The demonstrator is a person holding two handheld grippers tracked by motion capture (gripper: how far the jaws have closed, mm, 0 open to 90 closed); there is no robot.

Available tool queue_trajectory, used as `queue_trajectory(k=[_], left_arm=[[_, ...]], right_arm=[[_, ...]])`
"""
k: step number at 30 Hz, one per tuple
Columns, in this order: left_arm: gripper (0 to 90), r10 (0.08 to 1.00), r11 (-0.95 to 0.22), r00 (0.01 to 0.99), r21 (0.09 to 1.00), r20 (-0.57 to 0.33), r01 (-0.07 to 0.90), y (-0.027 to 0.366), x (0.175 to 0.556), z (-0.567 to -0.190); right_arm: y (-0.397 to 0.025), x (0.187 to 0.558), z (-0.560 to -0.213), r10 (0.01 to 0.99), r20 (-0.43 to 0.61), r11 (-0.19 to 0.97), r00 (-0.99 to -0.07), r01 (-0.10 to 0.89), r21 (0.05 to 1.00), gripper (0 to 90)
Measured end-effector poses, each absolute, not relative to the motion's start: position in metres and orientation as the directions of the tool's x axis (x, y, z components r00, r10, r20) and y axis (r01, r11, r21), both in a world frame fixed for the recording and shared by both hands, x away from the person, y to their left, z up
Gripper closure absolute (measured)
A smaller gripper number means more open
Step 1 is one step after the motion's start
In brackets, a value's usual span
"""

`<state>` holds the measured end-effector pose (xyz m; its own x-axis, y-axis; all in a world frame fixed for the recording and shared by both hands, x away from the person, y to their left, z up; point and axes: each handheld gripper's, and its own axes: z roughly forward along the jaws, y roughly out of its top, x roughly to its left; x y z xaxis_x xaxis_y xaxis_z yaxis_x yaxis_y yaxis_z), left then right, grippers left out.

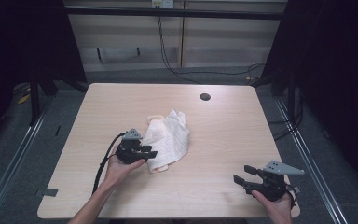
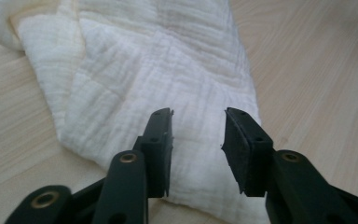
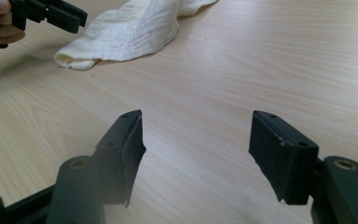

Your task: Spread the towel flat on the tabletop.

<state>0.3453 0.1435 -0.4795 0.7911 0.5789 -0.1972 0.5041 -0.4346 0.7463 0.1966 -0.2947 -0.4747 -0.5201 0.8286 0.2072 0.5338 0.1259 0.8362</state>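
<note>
Black left gripper (image 2: 198, 140) is hovering over the crumpled white muslin cloth (image 2: 158, 88), jaws parted, gripping nothing. Cloth is lying mid-table (image 1: 223, 135); right gripper (image 1: 243, 176) is waiting well apart, spread wide.

Both grippers are black, each with 2 flat, blocky jaws. The left gripper (image 1: 150, 152) carries a small grey three-cornered plate on top, and a black cable trails from its rear. The right gripper (image 1: 244, 173) bears a larger grey plate. Brass-coloured pivot screws sit behind the jaws. The forearms are bare, without sleeves.
</note>
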Motion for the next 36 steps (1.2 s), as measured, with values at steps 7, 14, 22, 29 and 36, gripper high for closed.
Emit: queue_trajectory(k=[7,14,22,29,36], left_arm=[[52.8,0.555,-0.506,0.812,0.703,-0.179,0.5,0.138,0.347,-0.494],[59.5,0.586,-0.545,0.803,0.679,-0.111,0.492,0.131,0.343,-0.496],[86.0,0.564,-0.546,0.815,0.679,-0.135,0.49,0.131,0.336,-0.497],[87.2,0.511,-0.552,0.839,0.678,-0.184,0.485,0.13,0.33,-0.498],[87.3,0.426,-0.597,0.882,0.669,-0.202,0.442,0.13,0.309,-0.497]], right_arm=[[-0.294,0.198,-0.475,0.823,0.212,0.127,-0.528,0.534,0.836,34.8],[-0.295,0.198,-0.476,0.821,0.227,0.12,-0.524,0.548,0.828,35.3],[-0.293,0.2,-0.478,0.82,0.223,0.138,-0.528,0.56,0.817,35.2],[-0.29,0.2,-0.478,0.821,0.207,0.159,-0.532,0.561,0.812,35.5],[-0.289,0.2,-0.478,0.82,0.204,0.162,-0.534,0.559,0.813,36.0]])
